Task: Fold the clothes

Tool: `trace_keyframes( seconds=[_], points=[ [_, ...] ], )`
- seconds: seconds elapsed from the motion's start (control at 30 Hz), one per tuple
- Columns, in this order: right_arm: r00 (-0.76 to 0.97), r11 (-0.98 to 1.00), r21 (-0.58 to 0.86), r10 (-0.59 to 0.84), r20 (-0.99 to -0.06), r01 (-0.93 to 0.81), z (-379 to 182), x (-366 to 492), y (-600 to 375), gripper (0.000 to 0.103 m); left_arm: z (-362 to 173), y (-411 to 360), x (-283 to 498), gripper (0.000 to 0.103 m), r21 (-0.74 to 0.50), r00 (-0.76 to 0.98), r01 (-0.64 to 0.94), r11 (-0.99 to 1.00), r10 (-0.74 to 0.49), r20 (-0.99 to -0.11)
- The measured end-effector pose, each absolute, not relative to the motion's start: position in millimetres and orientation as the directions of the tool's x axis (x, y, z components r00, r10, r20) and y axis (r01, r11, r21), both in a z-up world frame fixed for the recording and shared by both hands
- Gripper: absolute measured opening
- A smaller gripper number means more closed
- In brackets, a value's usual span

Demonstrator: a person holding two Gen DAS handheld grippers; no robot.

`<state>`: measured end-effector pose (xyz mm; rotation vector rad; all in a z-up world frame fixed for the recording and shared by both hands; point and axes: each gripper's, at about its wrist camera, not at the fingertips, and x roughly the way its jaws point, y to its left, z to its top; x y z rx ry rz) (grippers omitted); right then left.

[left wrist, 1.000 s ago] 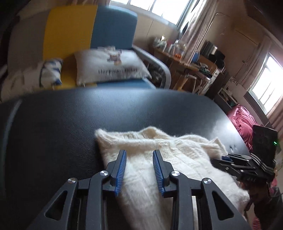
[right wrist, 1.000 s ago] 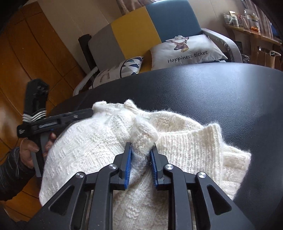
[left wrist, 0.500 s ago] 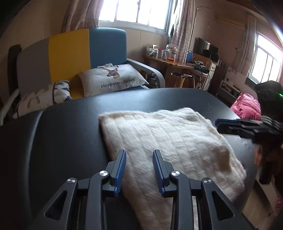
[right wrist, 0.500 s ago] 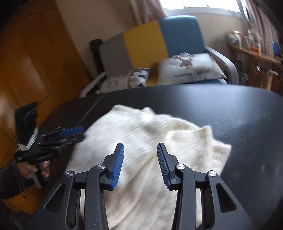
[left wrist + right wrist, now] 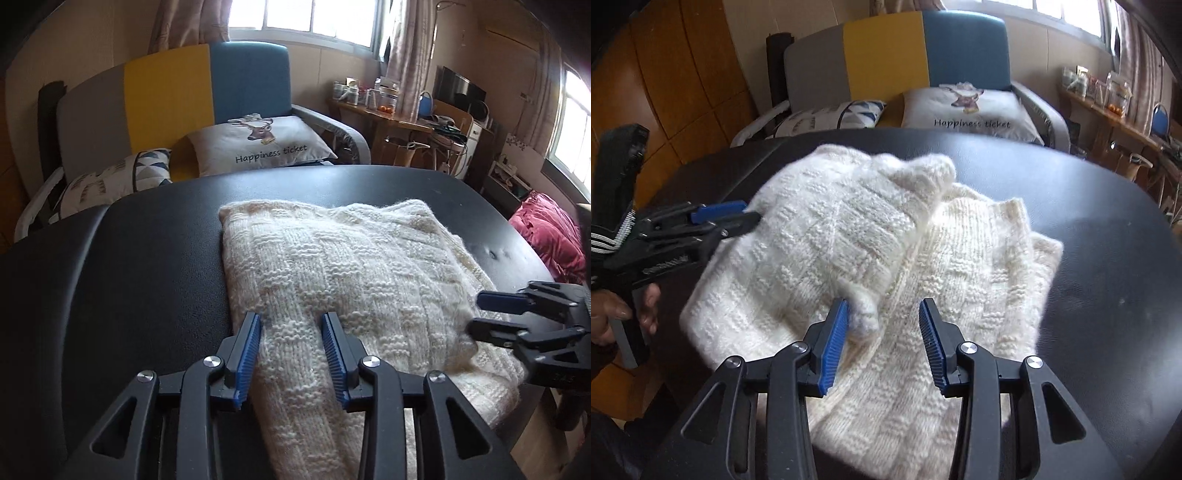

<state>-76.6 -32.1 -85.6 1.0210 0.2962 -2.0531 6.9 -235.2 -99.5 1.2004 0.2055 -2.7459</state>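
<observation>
My left gripper (image 5: 291, 334) is opening, my right gripper (image 5: 882, 317) spread, neither pinching; the sweater (image 5: 332, 266) lies lengthwise straight ahead beneath both, right nearer its loose fold.

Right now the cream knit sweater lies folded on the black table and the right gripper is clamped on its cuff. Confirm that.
Not quite: the right gripper is open, not clamped. The right wrist view shows its pads spread over the cream knit sweater, folded on the black table.
</observation>
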Motion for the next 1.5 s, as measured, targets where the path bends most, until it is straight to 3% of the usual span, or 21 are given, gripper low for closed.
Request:
trace_keyframes(
  seconds=[0.23,0.47,0.6,0.87,1.17,1.37,1.5],
  points=[
    [-0.338,-0.559,0.131,-0.653,-0.678,0.819,-55,-30,-31,0.042,-89,-228,30,0.035,-0.072,-0.676,0.22,-0.973,-0.099,-0.73],
    [-0.275,-0.579,0.073,-0.489,-0.828,0.812,-125,-23,-47,0.042,-113,-216,41,0.036,-0.054,-0.622,0.22,-0.974,-0.097,-0.777],
    [-0.238,-0.615,0.241,-0.592,-0.77,0.751,-132,-35,-21,0.044,-122,-216,48,0.039,-0.063,-0.634,0.227,-0.972,-0.099,-0.767],
    [-0.254,-0.613,0.219,-0.589,-0.767,0.759,-125,-27,-21,0.046,-119,-212,54,0.039,-0.049,-0.638,0.24,-0.97,-0.119,-0.761],
    [-0.338,-0.598,0.171,-0.64,-0.69,0.783,-82,-21,-20,0.046,-117,-211,58,0.039,-0.037,-0.637,0.238,-0.971,-0.127,-0.761],
    [-0.279,-0.601,0.117,-0.523,-0.805,0.791,-126,-27,-45,0.047,-122,-210,61,0.039,-0.044,-0.637,0.241,-0.97,-0.123,-0.761],
    [-0.257,-0.616,0.21,-0.58,-0.773,0.759,-130,-35,-34,0.048,-124,-209,63,0.039,-0.042,-0.64,0.239,-0.97,-0.125,-0.758]
  ],
)
